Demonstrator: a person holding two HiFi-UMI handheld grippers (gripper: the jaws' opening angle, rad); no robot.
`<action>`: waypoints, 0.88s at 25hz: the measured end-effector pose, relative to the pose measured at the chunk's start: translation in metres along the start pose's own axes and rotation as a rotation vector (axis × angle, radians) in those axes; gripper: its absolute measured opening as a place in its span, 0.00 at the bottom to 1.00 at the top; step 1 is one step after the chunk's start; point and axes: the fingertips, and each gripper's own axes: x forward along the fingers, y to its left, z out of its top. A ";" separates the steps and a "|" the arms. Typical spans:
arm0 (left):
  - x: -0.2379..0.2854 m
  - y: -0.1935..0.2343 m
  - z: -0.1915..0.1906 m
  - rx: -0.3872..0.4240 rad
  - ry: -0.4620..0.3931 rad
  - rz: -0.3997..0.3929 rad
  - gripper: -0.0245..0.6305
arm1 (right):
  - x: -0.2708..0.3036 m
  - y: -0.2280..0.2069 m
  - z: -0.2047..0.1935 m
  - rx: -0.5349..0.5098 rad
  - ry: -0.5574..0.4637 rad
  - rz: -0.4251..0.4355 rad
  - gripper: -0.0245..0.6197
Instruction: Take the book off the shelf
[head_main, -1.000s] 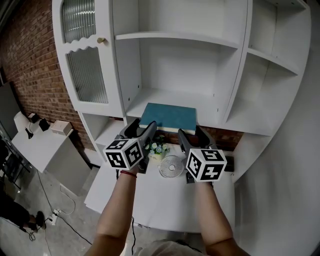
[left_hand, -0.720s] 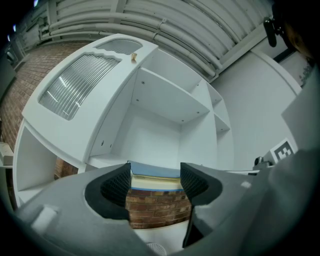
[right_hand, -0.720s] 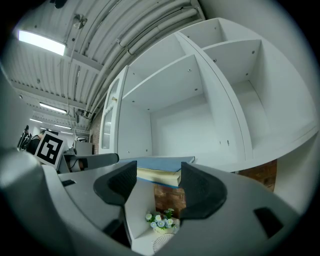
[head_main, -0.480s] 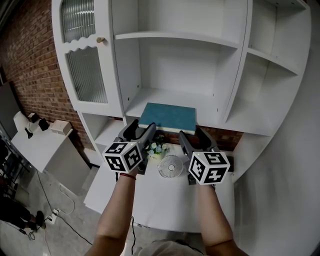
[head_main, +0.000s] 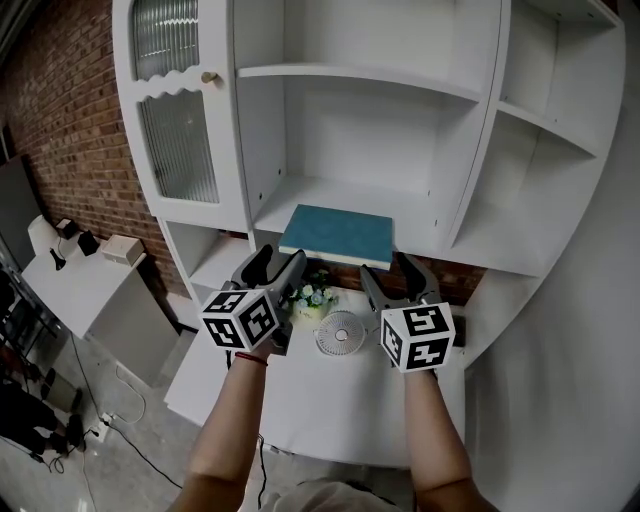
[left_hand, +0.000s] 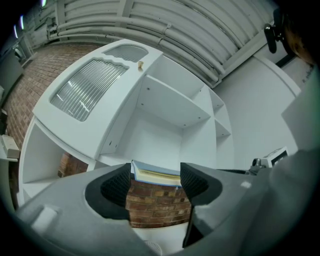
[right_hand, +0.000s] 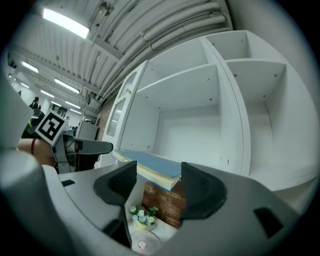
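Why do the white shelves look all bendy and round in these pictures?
Head view: the wide lens bows the shelf unit outward at its sides. Left gripper view: stronger fisheye bending, black corners round the picture. Right gripper view: same bending, the ceiling lights glare white, yet the book looks sharp.

Red brick wall (head_main: 60, 110) left; white shelving unit (head_main: 360, 75) with ribbed-glass door (head_main: 178, 150); grey floor (head_main: 120, 395); ceiling strip lights (right_hand: 65, 22).
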 end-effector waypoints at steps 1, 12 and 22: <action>-0.002 0.001 -0.002 -0.011 0.002 0.006 0.49 | 0.001 0.002 0.001 -0.048 0.004 0.001 0.46; -0.018 0.002 -0.018 -0.164 -0.008 -0.008 0.39 | 0.014 0.036 0.010 -0.614 0.070 0.059 0.46; -0.025 0.000 -0.033 -0.269 0.008 -0.058 0.14 | 0.032 0.051 -0.004 -0.903 0.144 0.090 0.46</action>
